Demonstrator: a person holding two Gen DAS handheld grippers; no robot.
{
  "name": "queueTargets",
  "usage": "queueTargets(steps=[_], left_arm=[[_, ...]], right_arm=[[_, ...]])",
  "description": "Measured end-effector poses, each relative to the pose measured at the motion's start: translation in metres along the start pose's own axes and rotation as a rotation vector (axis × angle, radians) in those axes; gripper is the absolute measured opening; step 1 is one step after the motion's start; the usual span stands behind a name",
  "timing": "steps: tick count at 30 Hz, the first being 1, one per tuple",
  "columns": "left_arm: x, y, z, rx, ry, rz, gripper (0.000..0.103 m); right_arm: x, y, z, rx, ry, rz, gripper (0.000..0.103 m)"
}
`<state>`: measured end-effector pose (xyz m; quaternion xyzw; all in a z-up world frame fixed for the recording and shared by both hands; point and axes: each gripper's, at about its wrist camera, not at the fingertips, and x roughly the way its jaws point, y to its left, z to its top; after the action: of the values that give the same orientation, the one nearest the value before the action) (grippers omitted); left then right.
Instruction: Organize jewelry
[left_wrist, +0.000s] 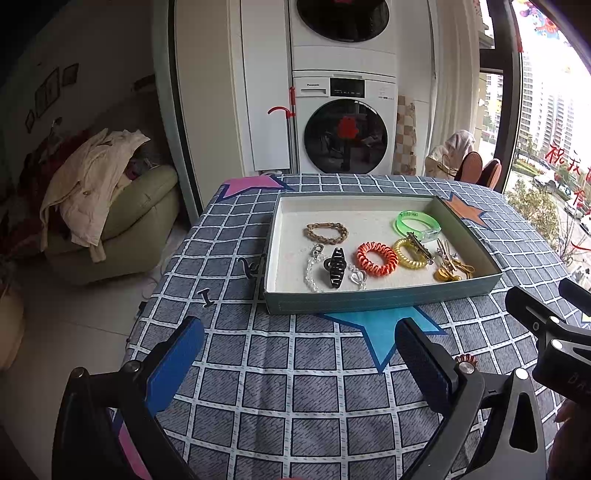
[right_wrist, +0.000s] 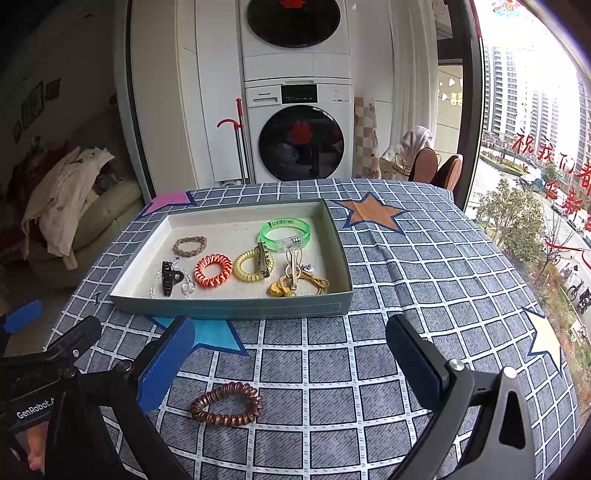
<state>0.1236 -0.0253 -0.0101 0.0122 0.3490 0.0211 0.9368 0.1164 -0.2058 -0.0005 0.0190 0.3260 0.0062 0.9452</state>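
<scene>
A shallow teal box (left_wrist: 384, 297) (right_wrist: 236, 309) with a white floor sits mid-table and holds several pieces: a braided tan bracelet (left_wrist: 327, 232), a black claw clip (left_wrist: 335, 266), an orange coil tie (left_wrist: 376, 258) (right_wrist: 213, 270), a yellow coil tie (right_wrist: 253, 265), a green bangle (right_wrist: 285, 230) and gold clips. A copper coil hair tie (right_wrist: 227, 404) lies on the cloth outside the box, between the fingers of my right gripper (right_wrist: 291, 362), which is open. In the left wrist view only a sliver of that tie (left_wrist: 466, 358) shows. My left gripper (left_wrist: 299, 363) is open and holds nothing.
The table wears a blue-grey checked cloth (right_wrist: 424, 280) with coloured stars. Behind it stand stacked washing machines (left_wrist: 343, 122), a green armchair (left_wrist: 122, 229) piled with clothes at left, and a large window at right. The right gripper's body (left_wrist: 546, 332) shows in the left wrist view.
</scene>
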Motion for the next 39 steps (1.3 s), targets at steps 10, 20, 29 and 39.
queueTargets(steps=[10,20,29,39], left_arm=[[0.0002,-0.0002,-0.0001,0.000,0.000,0.001,0.103],[0.0002,-0.0002,-0.0010,-0.002,0.000,0.003,0.103],[0.0001,-0.0002,-0.0012,-0.004,0.000,0.003,0.103],[0.0001,0.0027,-0.0027,-0.004,0.005,0.004,0.103]], right_arm=[[-0.0002,0.0011,0.0015,0.000,-0.001,0.000,0.103],[-0.0004,0.0012,0.0012,0.000,-0.001,0.002,0.103],[-0.0003,0.0016,0.0017,0.000,-0.002,0.002,0.103],[-0.0005,0.0030,0.0012,-0.003,-0.002,0.004,0.103]])
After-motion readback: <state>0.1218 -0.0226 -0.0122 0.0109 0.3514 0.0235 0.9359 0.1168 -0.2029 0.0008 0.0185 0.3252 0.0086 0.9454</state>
